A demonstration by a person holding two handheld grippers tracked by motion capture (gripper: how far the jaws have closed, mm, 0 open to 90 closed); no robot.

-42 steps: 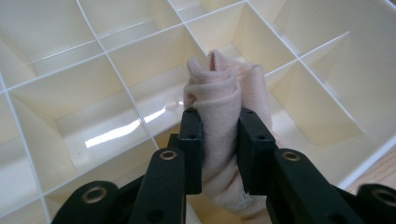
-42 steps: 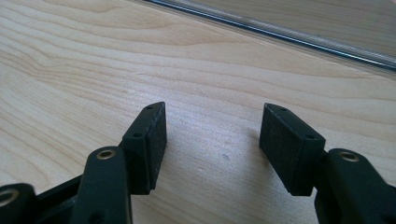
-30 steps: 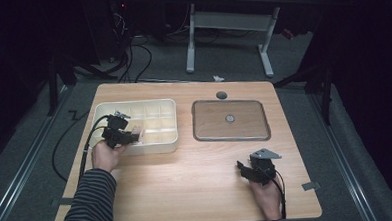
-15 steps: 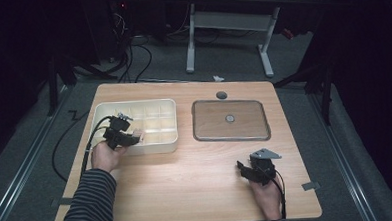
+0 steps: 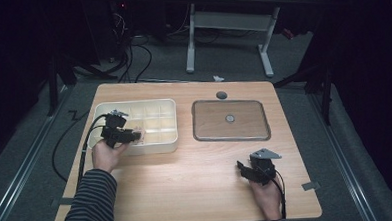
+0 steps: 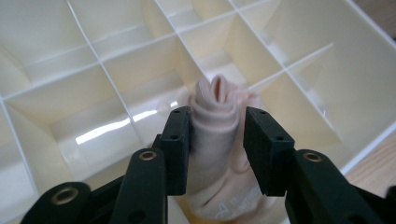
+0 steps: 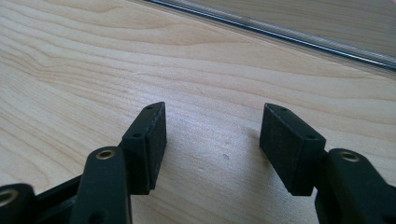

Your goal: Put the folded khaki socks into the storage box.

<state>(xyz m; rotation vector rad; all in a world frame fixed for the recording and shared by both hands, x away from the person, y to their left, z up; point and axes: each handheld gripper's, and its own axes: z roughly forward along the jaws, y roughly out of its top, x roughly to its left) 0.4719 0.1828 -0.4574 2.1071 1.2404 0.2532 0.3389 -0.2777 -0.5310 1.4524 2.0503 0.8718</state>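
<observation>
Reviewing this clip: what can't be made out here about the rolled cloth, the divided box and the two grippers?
- Rolled cloth: in the left gripper view its lower end is cut off by the frame edge; the pale print there is too small to read.
- Left gripper: jaws have just been opening around the cloth; whether the left pad still touches is unclear.
- Divided box: in the high view its near-left compartments are hidden by the hand.
- Right gripper: open above bare table.

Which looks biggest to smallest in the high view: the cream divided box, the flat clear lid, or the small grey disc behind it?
1. Flat clear rectangular lid and cream plastic divided box: footprints look nearly alike, so no ranking between them.
2. Small grey round disc: plainly the smallest.
</observation>
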